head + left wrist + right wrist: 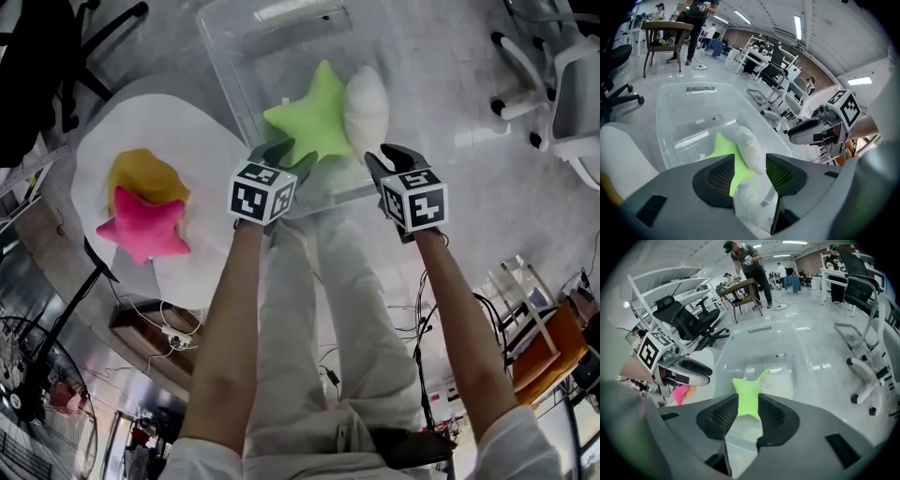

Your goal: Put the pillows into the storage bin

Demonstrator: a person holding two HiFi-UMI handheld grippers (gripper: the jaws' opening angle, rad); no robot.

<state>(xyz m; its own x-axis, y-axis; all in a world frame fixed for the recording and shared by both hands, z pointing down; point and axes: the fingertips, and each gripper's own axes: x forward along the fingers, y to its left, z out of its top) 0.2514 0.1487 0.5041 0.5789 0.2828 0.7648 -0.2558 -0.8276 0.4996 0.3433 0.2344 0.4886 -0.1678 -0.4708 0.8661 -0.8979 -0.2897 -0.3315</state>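
Note:
A lime-green star pillow (314, 117) and a white pillow (366, 108) lie side by side in the clear storage bin (225, 56). A pink star pillow (145, 227) and a yellow pillow (145, 175) rest on the white round seat (192, 127) at left. My left gripper (281, 155) hovers at the bin's near rim by the green star, open, with nothing between its jaws. My right gripper (389, 161) is over the near rim below the white pillow, also open and empty. The left gripper view looks past the jaws at the green star (723, 151) and white pillow (750, 145).
Office chairs stand at the top left (75, 47) and at right (562, 84). A fan (37, 394) and cables (169, 337) are on the floor at lower left, and an orange chair (553, 347) is at lower right. A person (747, 263) stands at a far table.

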